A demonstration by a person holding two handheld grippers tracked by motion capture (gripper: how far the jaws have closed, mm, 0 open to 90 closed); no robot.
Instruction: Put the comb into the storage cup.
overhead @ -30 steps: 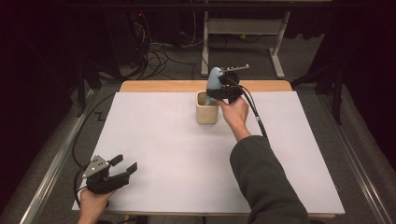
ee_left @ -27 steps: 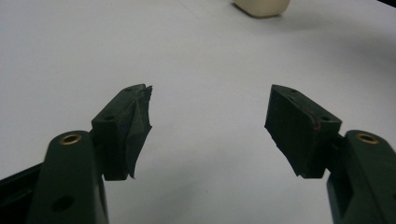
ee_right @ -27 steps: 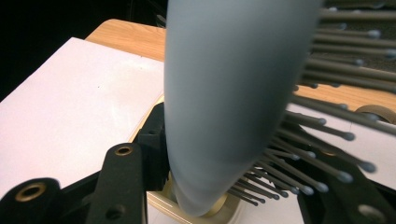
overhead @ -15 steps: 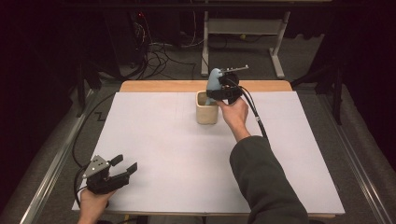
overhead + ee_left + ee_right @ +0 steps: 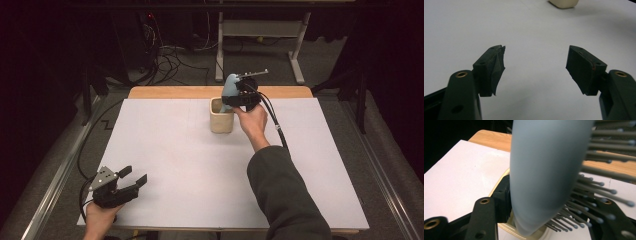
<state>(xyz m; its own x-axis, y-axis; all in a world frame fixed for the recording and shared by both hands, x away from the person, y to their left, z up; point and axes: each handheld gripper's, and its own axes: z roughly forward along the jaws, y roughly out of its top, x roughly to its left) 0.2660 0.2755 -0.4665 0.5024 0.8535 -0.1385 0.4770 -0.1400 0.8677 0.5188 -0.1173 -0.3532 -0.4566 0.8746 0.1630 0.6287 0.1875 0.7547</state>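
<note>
A pale blue hairbrush [image 5: 231,85] stands head-up with its narrow end down inside a beige cup [image 5: 221,120] at the far middle of the white sheet. My right gripper [image 5: 234,98] sits at the cup's rim around the brush. In the right gripper view the brush [image 5: 546,170] lies between the jaws of the right gripper [image 5: 554,200], bristles toward the right jaw, above the cup's rim [image 5: 531,236]. These jaws have just been opening and look slack on the brush. My left gripper [image 5: 134,176] rests at the near left corner, open and empty [image 5: 536,57].
A white sheet [image 5: 175,165] covers the wooden table [image 5: 175,92]. The right gripper's cable [image 5: 275,122] trails back along the forearm. Behind the table the dark floor holds cables and a metal frame [image 5: 260,30]. The cup [image 5: 564,3] shows far off in the left gripper view.
Both hands have stayed where they were. The brush stands in the cup at the same height as before.
</note>
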